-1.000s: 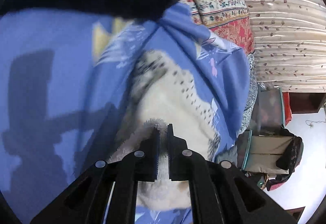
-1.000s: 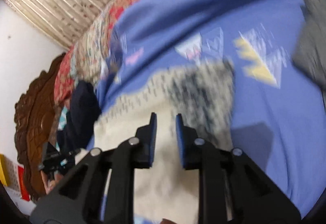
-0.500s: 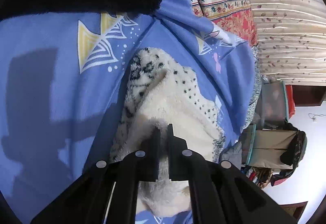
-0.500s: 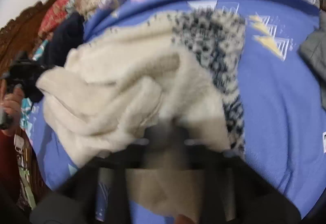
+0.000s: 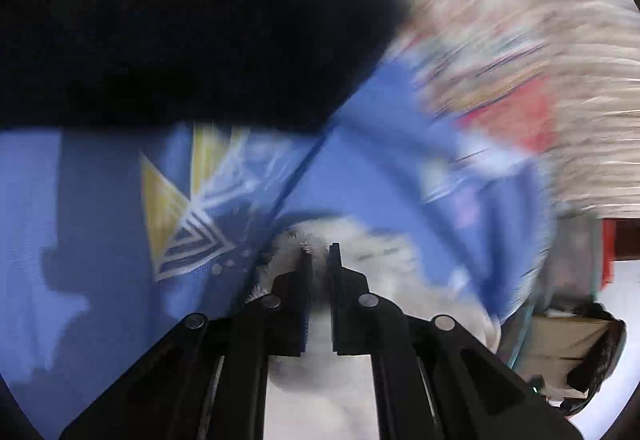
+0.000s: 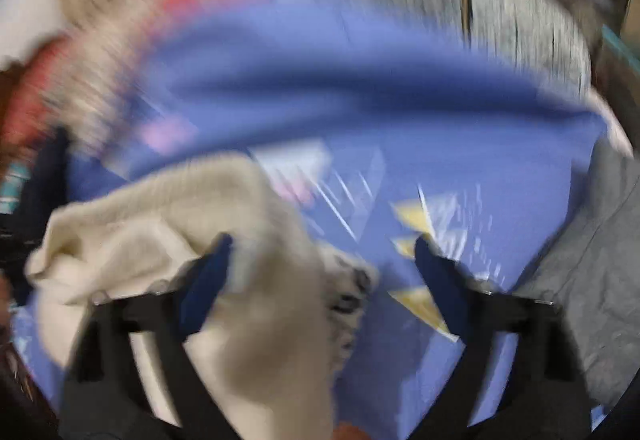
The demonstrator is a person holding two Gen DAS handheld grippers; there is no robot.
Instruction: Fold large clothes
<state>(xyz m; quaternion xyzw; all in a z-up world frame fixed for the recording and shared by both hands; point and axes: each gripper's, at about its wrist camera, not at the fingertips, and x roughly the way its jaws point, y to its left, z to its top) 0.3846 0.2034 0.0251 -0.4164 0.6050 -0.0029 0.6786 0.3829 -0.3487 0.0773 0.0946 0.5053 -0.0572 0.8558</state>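
Note:
A cream fleece garment (image 6: 256, 280) with a black-speckled edge lies bunched on the blue bedsheet (image 6: 400, 112). My left gripper (image 5: 319, 254) is shut on a fold of the cream garment (image 5: 384, 256), which fills the space under its fingers. My right gripper (image 6: 322, 252) is open wide above the garment, its blue pads spread apart, the left pad (image 6: 208, 280) against the cloth. Both views are motion-blurred.
A dark navy garment (image 5: 180, 20) covers the top of the left wrist view. A floral quilt (image 5: 500, 52) and a curtain (image 5: 560, 0) lie beyond the sheet. A grey cloth (image 6: 592, 280) lies at right. Bags (image 5: 568, 352) stand beside the bed.
My right gripper has opened wide and let go of the cream garment. My left gripper has kept its hold and swung, and the garment now lies more bunched to the left.

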